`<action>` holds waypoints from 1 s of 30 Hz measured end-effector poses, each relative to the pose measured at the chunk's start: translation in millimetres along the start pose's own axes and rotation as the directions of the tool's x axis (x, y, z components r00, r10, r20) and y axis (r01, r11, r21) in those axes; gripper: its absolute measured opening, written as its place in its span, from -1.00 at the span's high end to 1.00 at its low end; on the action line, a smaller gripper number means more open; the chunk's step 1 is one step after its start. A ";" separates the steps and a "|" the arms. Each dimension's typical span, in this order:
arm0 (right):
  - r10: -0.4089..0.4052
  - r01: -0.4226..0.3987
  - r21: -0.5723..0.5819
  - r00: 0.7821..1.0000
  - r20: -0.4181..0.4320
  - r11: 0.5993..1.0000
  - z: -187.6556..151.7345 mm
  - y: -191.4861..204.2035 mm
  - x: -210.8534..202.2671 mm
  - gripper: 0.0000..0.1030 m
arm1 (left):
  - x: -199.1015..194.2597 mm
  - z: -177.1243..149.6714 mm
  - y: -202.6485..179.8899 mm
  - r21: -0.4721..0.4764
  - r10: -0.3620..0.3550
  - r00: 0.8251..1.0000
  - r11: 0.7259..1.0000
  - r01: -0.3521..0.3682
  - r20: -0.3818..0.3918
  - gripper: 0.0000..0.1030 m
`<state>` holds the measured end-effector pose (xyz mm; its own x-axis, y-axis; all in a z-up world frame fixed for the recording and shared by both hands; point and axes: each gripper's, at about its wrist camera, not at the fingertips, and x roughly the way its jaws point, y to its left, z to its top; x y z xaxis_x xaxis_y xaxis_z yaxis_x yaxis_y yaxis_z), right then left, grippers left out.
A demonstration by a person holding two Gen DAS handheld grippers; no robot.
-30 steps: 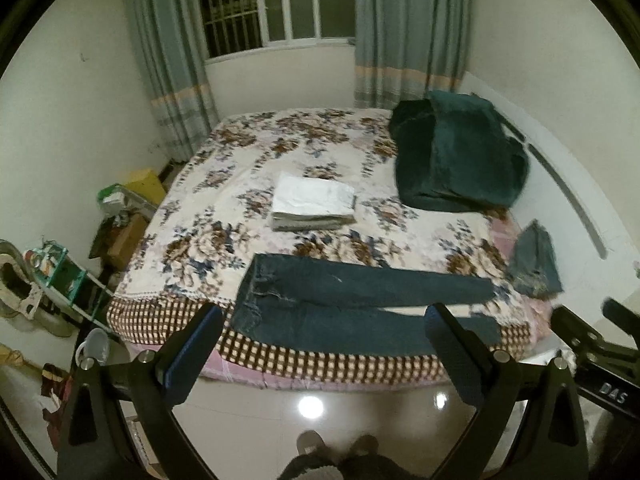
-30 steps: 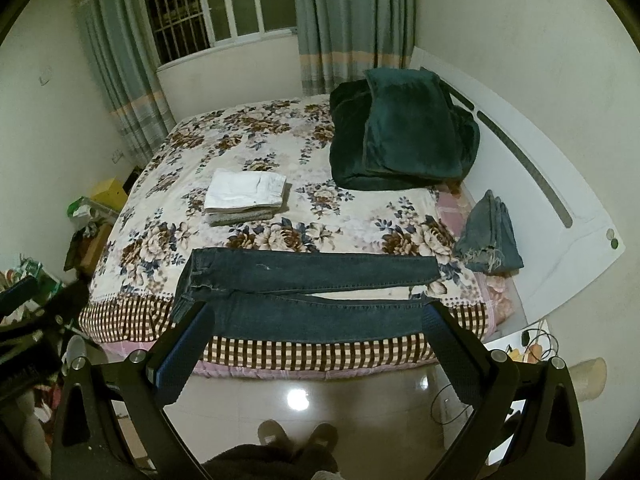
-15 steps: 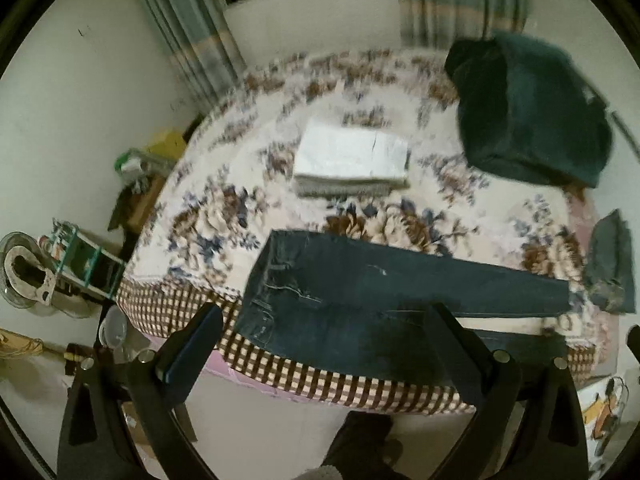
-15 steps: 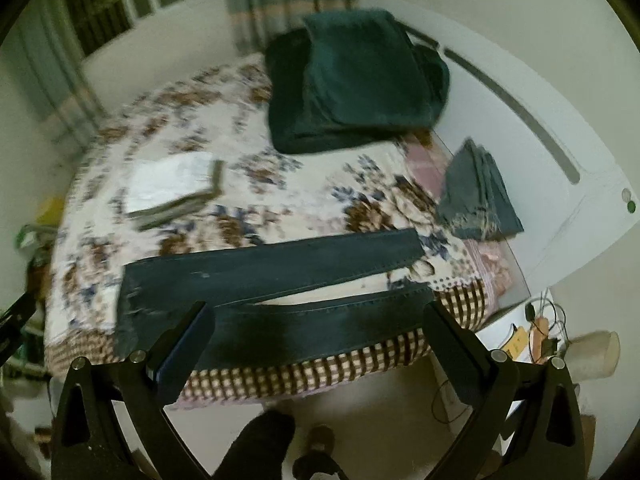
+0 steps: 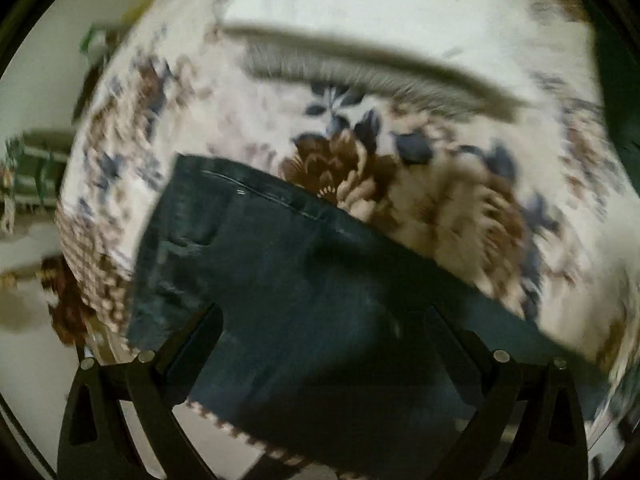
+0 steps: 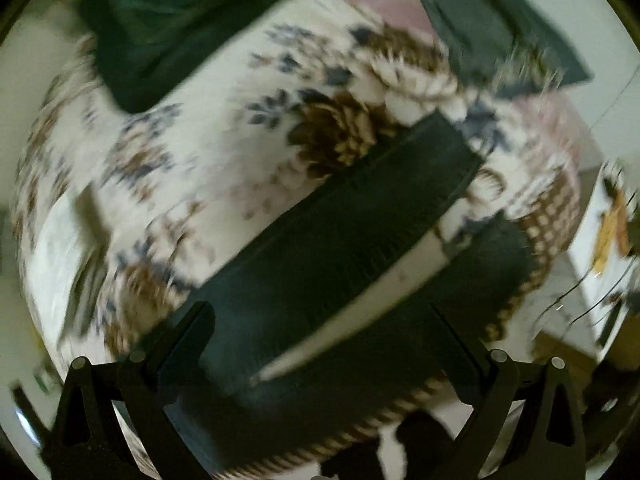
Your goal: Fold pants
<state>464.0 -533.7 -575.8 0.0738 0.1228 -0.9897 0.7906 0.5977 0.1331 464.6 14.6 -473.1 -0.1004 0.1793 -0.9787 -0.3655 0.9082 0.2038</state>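
Dark blue jeans (image 5: 280, 280) lie flat along the front edge of the floral bed (image 5: 440, 184). The left wrist view shows the waist end, the right wrist view the two legs (image 6: 352, 216) with their hems to the right. My left gripper (image 5: 324, 336) is open, close above the waist and seat. My right gripper (image 6: 320, 332) is open, close above the lower legs. Neither holds cloth. Both views are motion-blurred.
A folded white-grey stack (image 5: 360, 68) lies behind the jeans. A dark green blanket (image 6: 180, 12) and a folded grey-blue garment (image 6: 500, 32) lie further back on the bed. The checkered bed edge (image 6: 548, 220) drops to the floor; clutter stands beside the bed.
Both grippers have moved down and forward from standing height to just above the jeans, left toward the waist, right toward the legs. Jaws stay open.
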 end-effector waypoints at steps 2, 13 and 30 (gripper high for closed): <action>-0.008 0.011 0.073 0.999 -0.040 0.997 28.5 -8.7 46.5 -1.00 | 38.1 23.3 -2.8 -0.046 0.005 0.999 0.999 -0.007 -0.049 -1.00; -0.071 0.098 0.231 0.990 -0.119 0.968 94.1 -42.2 181.2 -1.00 | 131.1 65.2 9.1 -0.192 -0.057 0.992 0.981 0.034 -0.115 -0.84; 0.111 -0.110 0.133 0.994 0.002 0.985 70.9 -57.3 105.0 0.84 | 9.4 -18.9 106.2 -0.185 -0.307 0.913 0.914 0.361 0.267 0.86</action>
<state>469.6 -611.2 -691.1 0.1623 0.1865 -0.9689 0.8516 0.4696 0.2331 407.4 105.6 -460.1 0.2679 -0.0136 -0.9633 -0.5415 0.8249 -0.1623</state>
